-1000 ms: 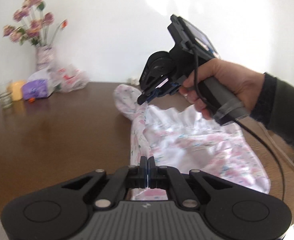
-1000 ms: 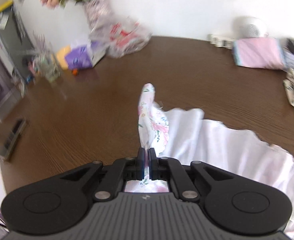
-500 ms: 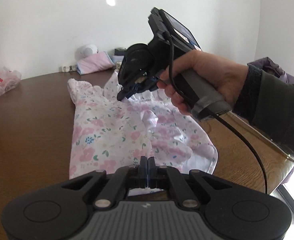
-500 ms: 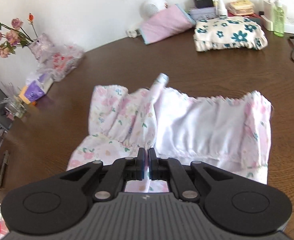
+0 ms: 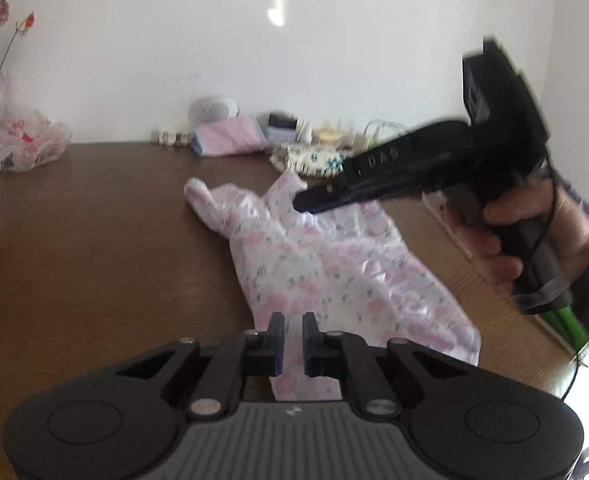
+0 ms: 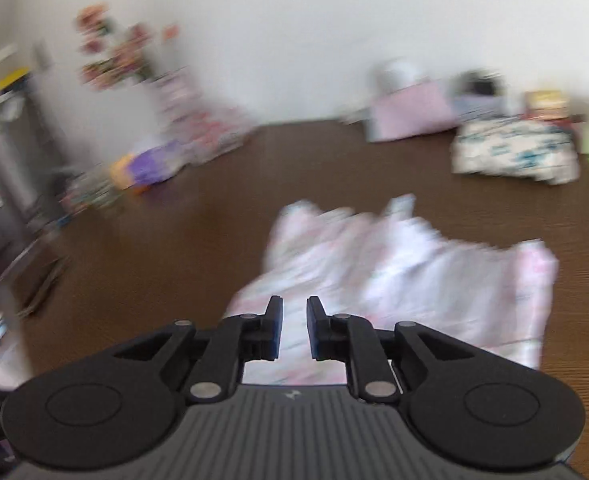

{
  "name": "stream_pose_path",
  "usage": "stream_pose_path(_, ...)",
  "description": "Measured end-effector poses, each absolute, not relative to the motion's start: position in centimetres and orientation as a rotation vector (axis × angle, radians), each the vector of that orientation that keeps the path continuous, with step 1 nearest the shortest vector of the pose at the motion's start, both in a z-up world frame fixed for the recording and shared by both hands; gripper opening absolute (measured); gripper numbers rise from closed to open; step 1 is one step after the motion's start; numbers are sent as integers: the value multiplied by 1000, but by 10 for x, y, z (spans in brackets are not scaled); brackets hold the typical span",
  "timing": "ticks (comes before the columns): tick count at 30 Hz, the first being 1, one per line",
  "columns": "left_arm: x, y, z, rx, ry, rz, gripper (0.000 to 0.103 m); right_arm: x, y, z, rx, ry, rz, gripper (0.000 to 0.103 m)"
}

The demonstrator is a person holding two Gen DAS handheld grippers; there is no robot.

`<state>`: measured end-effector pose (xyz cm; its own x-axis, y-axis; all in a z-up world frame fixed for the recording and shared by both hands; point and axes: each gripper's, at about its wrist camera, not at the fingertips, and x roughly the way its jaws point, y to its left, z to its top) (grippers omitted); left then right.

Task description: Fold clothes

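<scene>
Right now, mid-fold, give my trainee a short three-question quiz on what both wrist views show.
1. True or false: the left gripper has its jaws clamped shut on the floral garment.
2. The garment lies on: A) a white sheet, B) a brown wooden table, C) a green mat?
3. Fill in: the right gripper has its jaws ____.

Key: 1 false, there is a gap between the jaws; 2 B; 3 open.
</scene>
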<state>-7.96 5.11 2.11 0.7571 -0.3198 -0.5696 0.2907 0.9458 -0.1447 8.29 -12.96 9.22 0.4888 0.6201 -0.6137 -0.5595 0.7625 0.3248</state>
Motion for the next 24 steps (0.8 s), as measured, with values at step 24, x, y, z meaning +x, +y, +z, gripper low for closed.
stream_pose_path(24,-86,13,-2,194,683,-186,8,63,-79,52,-221,794,840,10)
